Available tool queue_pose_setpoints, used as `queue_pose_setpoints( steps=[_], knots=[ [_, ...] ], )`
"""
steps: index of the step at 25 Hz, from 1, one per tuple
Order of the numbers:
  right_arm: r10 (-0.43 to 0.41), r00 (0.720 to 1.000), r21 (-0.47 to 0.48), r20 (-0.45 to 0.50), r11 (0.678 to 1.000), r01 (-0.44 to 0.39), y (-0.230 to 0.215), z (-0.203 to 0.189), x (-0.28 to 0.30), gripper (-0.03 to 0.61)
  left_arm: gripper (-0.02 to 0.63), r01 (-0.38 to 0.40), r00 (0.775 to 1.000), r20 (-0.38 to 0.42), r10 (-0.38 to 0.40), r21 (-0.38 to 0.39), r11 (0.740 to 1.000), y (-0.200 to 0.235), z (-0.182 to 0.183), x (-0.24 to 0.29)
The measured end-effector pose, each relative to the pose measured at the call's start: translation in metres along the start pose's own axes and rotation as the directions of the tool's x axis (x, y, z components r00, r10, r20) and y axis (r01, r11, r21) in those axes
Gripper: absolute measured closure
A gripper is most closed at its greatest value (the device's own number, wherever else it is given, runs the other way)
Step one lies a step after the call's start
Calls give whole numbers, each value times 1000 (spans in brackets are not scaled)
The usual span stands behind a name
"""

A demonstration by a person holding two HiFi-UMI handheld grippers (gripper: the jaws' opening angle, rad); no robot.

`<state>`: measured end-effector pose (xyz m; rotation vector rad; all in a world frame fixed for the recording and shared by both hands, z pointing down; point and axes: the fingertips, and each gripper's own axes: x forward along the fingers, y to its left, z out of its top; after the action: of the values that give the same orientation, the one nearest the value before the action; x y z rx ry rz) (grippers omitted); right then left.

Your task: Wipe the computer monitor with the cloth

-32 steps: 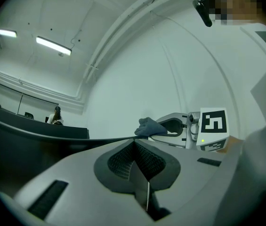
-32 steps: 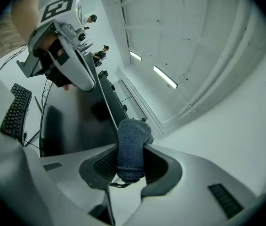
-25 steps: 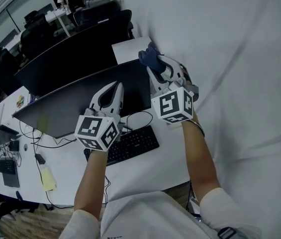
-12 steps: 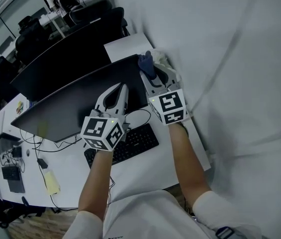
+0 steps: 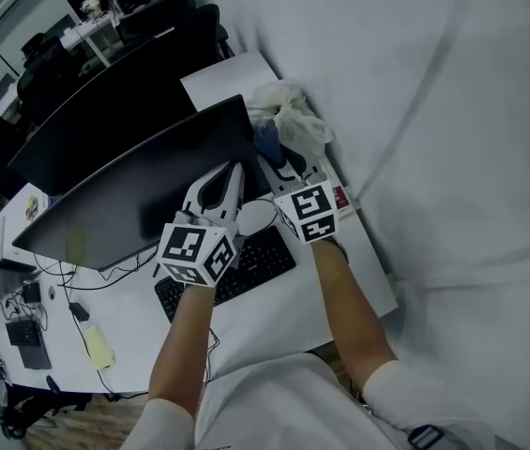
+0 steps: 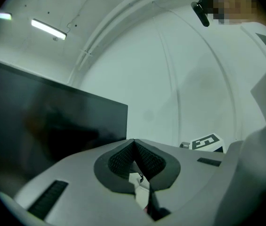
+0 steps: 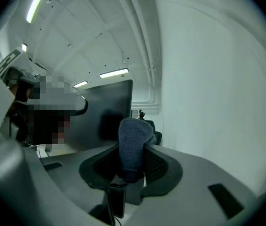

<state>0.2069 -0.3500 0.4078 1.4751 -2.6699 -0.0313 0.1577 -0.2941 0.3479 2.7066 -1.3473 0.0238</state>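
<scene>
Head view: the right tongs (image 5: pixel 274 160) pinch the dark blue cloth (image 5: pixel 266 142) at the right edge of the monitor (image 5: pixel 133 204); whether cloth and screen touch cannot be told. The left tongs (image 5: pixel 234 169) are pressed together with nothing between them, tips over the lower screen. The keyboard (image 5: pixel 246 265) on the bench (image 5: pixel 340 284) is partly hidden by both. Right gripper view: cloth (image 7: pixel 133 140) upright between the tongs (image 7: pixel 130 160).

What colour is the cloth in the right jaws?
Dark blue; the cloth shows best in the right gripper view.
</scene>
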Motion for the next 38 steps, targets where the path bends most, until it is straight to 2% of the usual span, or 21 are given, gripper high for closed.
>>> queue_pose_setpoints(
  steps=[4, 13, 22, 28, 32, 36, 38],
  knots=[
    [3, 999, 14, -38, 1000, -3, 3, -27, -1, 445, 609, -1, 1000, -15, 0, -15, 1000, -2, -16, 2],
    [6, 992, 30, -123, 1000, -2, 9, -85, -1, 445, 609, 2, 998, -70, -1, 11, 1000, -8, -54, 4],
    [17, 985, 79, -174, 997, -3, 11, -126, -1, 445, 609, 11, 994, -109, -11, 5, 1000, -12, -82, 6],
    [10, 978, 165, -210, 986, 25, 9, -163, 1, 445, 609, -5, 990, -142, 6, 10, 1000, -7, -95, -6],
    [-1, 973, 312, -231, 947, 75, 9, -193, 2, 445, 609, -29, 988, -151, 28, -3, 1000, 1, -103, -15],
    [-10, 970, 500, -245, 856, 135, 13, -224, 0, 445, 609, -45, 987, -155, 43, -11, 999, 3, -109, -23],
    [-14, 967, 559, -256, 814, 160, 17, -234, -1, 445, 609, -51, 986, -159, 49, -13, 999, 4, -112, -28]
  ],
)
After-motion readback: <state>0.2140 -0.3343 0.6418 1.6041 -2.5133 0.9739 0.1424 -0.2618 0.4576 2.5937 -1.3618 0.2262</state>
